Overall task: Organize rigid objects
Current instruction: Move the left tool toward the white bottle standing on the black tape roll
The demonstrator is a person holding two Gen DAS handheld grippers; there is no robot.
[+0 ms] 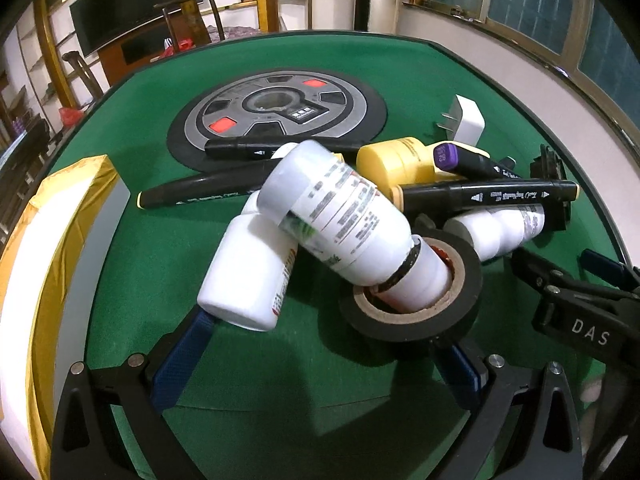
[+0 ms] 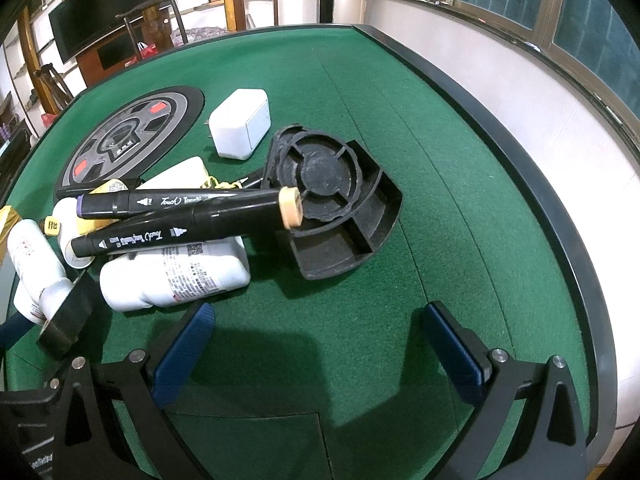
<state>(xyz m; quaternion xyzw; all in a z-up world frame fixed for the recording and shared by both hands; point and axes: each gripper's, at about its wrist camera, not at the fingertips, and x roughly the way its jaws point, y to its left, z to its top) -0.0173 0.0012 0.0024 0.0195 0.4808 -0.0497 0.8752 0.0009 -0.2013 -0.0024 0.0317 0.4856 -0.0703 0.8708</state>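
Black hand-held grippers with blue finger pads

Each gripper is built from matte black, triangular-cutout arms joined by round silver screws. The left hand-held gripper is fitted with ribbed dark blue pads on its two fingers. The same blue pads are seen on the right hand-held gripper, and white letters "DAS" are printed on its black body in the left wrist view.
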